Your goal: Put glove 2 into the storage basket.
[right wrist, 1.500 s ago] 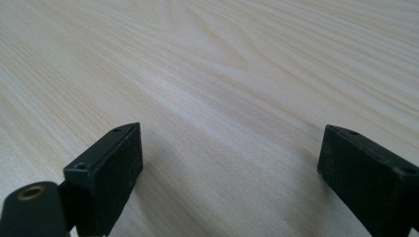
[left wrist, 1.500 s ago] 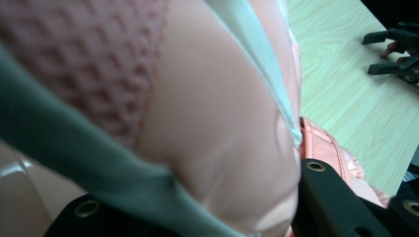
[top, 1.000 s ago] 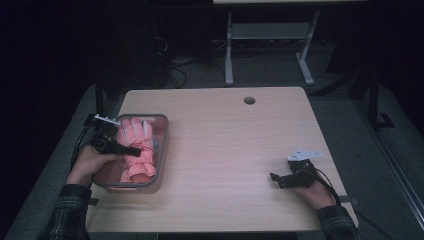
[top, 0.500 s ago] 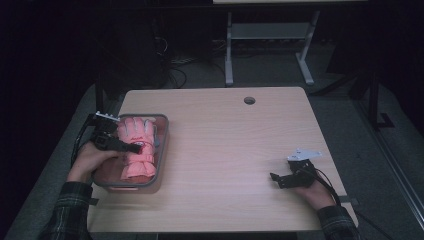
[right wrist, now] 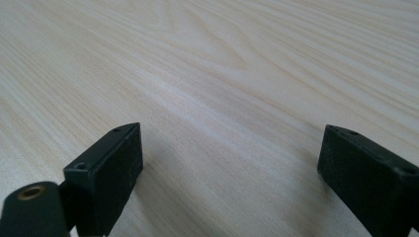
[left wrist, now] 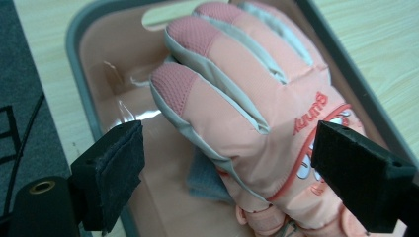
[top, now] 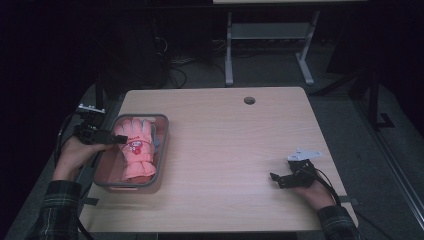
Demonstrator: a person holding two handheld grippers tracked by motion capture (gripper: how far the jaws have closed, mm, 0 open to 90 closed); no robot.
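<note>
Now pink glove [left wrist: 257,118] in tray [left wrist: 79,59], just beyond open left tongs [left wrist: 227,168]

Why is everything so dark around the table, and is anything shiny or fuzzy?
High view: light falls on the table while the floor around it stays nearly black. Left gripper view: bright and sharp on the pink glove, with white glare on the tray floor. Right gripper view: the wood far off looks soft and washed out, and faint shadows lie by the jaws.
</note>
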